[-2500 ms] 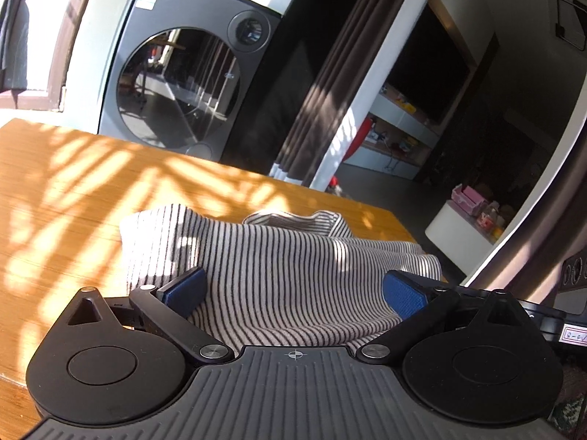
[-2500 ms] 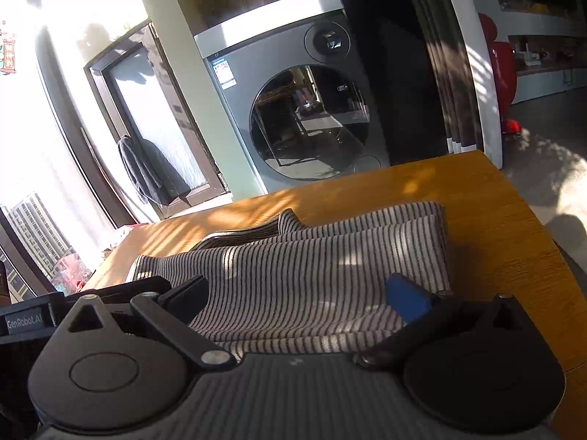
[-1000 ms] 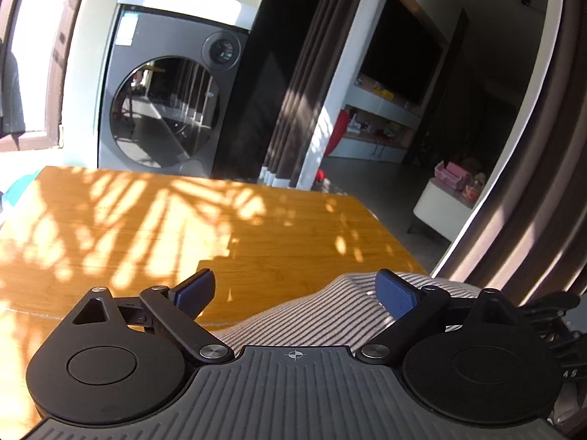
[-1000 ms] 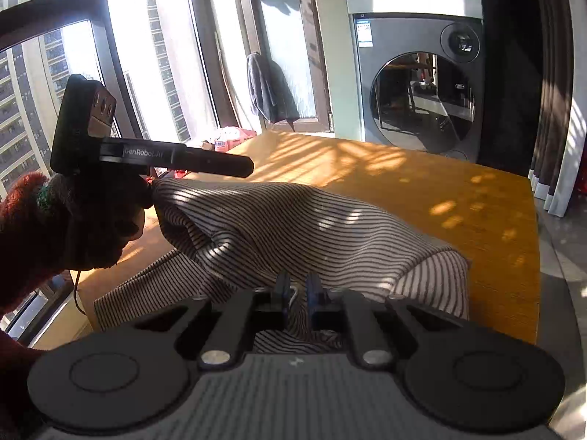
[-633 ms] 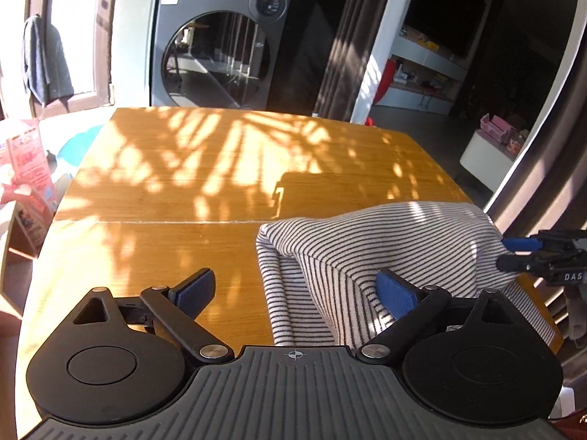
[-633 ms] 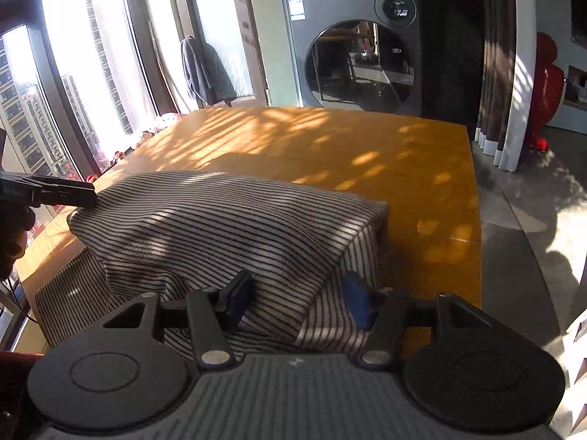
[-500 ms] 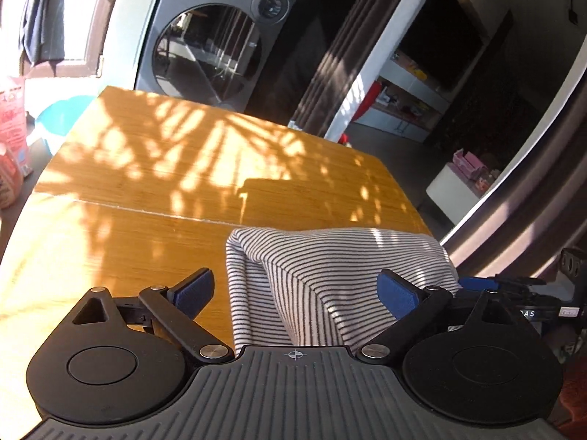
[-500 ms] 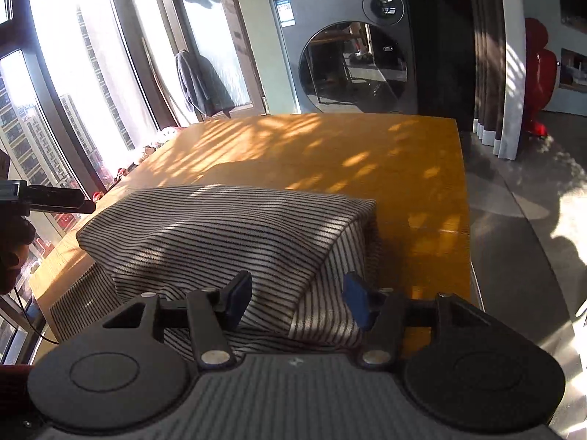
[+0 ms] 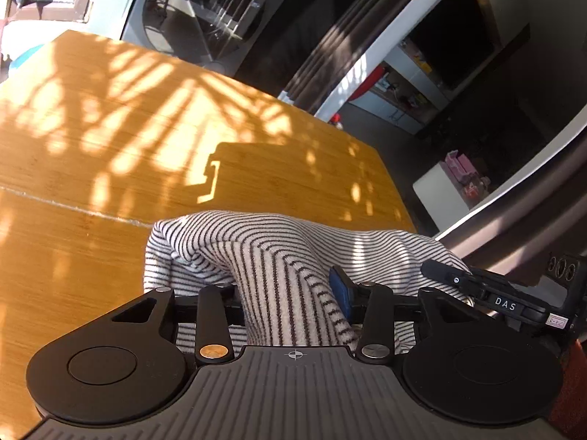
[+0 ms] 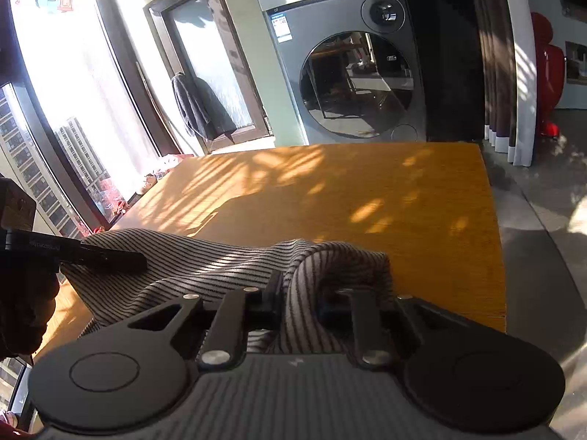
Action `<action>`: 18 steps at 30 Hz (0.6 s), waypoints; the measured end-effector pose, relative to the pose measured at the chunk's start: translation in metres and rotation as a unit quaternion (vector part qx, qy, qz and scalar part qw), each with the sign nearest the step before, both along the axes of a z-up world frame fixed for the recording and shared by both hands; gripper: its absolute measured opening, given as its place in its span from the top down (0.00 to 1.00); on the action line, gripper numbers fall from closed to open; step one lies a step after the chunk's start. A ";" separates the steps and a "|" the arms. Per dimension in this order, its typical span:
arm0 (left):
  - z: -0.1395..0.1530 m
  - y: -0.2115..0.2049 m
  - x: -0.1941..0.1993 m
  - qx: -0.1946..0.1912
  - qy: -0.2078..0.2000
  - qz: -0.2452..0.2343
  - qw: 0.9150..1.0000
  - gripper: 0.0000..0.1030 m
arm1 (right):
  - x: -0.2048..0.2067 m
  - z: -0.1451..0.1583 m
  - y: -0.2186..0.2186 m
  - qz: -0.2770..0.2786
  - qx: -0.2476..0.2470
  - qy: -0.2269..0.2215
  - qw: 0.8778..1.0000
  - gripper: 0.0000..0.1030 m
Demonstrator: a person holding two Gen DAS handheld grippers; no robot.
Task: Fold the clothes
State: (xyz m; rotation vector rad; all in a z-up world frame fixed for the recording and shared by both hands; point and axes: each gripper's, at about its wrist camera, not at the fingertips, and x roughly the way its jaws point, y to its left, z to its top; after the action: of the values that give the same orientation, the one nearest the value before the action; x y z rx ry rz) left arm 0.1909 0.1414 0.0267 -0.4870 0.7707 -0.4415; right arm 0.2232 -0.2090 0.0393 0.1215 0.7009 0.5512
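The left gripper (image 9: 290, 293) and right gripper (image 10: 301, 293) each pinch a bunched edge of the striped shirt (image 9: 264, 242) at the near table (image 9: 91, 154) edge; soft, light knit, best held at corners.

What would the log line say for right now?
left gripper: shut on striped shirt | right gripper: shut on striped shirt | shirt bunched over wooden table

Each camera sits low behind its own gripper, close over the striped cloth (image 9: 279, 256), facing across the tabletop (image 9: 91, 146). Both views share the cloth, tabletop and washer (image 10: 348, 69); each also catches the other gripper at its edge.
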 end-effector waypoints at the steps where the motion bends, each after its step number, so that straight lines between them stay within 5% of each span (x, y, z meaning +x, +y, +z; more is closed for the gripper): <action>1: 0.004 0.000 0.005 0.001 -0.008 0.000 1.000 0.66 | 0.008 0.006 0.000 -0.007 0.009 -0.008 1.000 0.86; 4: 0.015 -0.001 0.020 0.006 -0.031 0.002 1.000 0.66 | 0.030 0.026 -0.001 -0.025 0.035 -0.032 0.999 0.87; 9: 0.018 0.002 0.021 0.019 -0.047 0.011 0.999 0.64 | 0.003 0.040 -0.008 -0.012 0.047 -0.064 0.997 0.87; 18: -0.005 0.016 -0.019 0.054 -0.034 0.041 0.997 0.57 | -0.004 -0.021 0.005 -0.019 -0.022 -0.012 1.000 0.83</action>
State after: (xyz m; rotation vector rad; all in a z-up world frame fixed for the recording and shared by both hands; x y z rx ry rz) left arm 0.1719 0.1570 0.0218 -0.3997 0.7036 -0.3376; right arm 0.2191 -0.2035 0.0186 0.0864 0.6850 0.5001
